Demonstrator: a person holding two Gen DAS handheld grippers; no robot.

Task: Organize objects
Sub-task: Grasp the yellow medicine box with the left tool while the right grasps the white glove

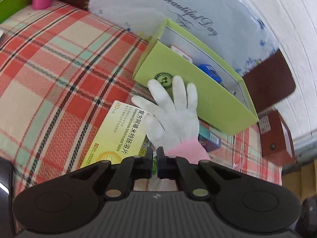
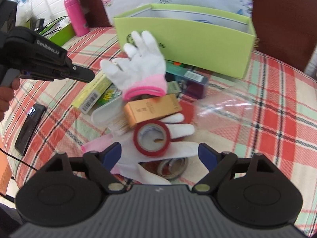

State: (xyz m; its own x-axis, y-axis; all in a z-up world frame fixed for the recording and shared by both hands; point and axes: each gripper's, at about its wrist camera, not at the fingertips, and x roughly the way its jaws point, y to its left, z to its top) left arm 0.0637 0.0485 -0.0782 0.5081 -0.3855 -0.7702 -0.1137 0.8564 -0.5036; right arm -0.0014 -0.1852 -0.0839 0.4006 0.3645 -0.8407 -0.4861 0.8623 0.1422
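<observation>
My left gripper point(image 1: 155, 154) is shut on the pink cuff of a white glove point(image 1: 172, 111) and holds it up in front of the open green box point(image 1: 198, 95). The same glove point(image 2: 142, 65) hangs in the air in the right wrist view, with the left gripper point(image 2: 87, 76) to its left. My right gripper point(image 2: 159, 154) is open and empty above a pile: a red tape roll point(image 2: 152, 138), a second white glove point(image 2: 178, 146), a gold box point(image 2: 152, 109) and a yellow medicine box point(image 2: 93, 93). The medicine box also shows in the left wrist view point(image 1: 116, 134).
A plaid cloth point(image 2: 267, 119) covers the table. A pink bottle point(image 2: 76, 15) and a green tray point(image 2: 61, 32) stand at the back left. A black phone point(image 2: 29, 129) lies at the left. Brown chairs point(image 2: 281, 19) stand behind. A blue item point(image 1: 210, 72) lies inside the green box.
</observation>
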